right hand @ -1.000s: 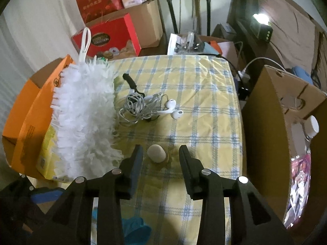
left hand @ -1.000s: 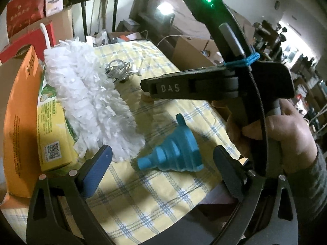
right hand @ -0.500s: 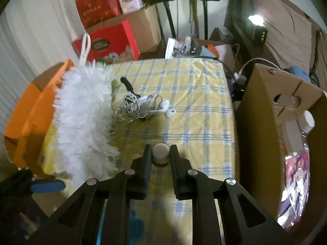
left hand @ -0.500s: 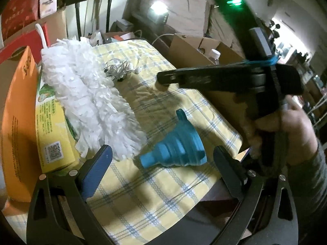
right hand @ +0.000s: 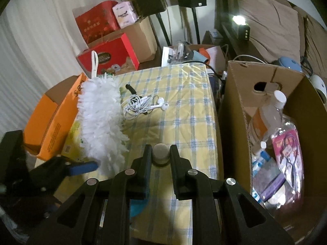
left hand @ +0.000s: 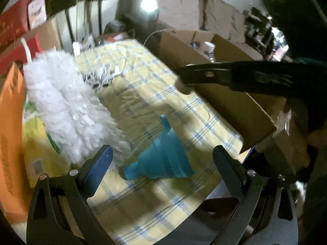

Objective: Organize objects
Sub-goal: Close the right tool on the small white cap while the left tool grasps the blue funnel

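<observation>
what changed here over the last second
The right gripper closed its fingers on the small beige cap and lifted it off the checked cloth toward the cardboard box. The left gripper remains open over the blue funnel; duster and earphones unmoved.

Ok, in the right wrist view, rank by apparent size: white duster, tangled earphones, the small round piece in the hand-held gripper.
1. White duster, largest.
2. Tangled earphones.
3. Small round piece, smallest, though it sits nearest the camera in the right hand-held gripper.
</observation>
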